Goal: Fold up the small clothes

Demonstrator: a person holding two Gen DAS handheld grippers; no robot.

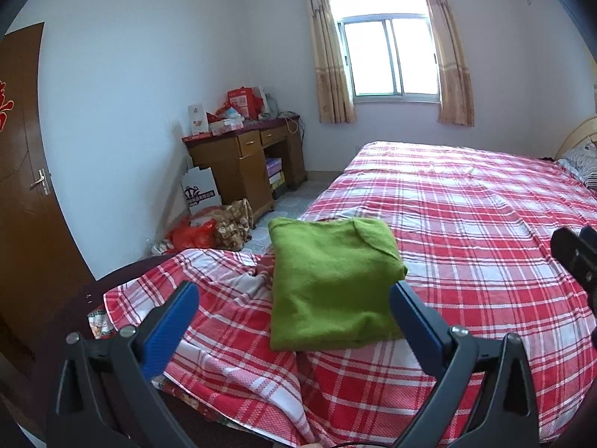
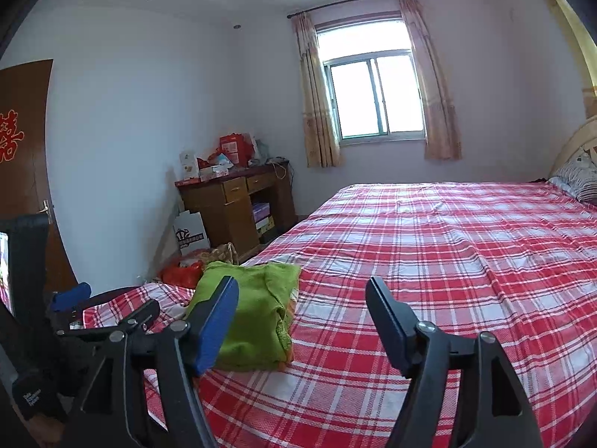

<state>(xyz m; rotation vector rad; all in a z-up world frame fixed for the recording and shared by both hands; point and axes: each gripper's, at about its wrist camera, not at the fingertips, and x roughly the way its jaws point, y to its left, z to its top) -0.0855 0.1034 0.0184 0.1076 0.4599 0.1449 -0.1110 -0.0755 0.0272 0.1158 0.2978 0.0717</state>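
Observation:
A folded green garment lies flat in a neat rectangle near the corner of the bed; the right wrist view shows the green garment from its side. My left gripper hovers just in front of it, jaws wide apart, nothing between the blue pads. My right gripper stands to the right of the garment, its jaws also apart and empty, over bare sheet. In the left wrist view the right gripper's black tip shows at the right edge.
The bed carries a red and white plaid sheet, rumpled at the near corner. A wooden desk piled with boxes stands by the wall, bags on the floor beside it. A pillow lies at the headboard. A door is at left.

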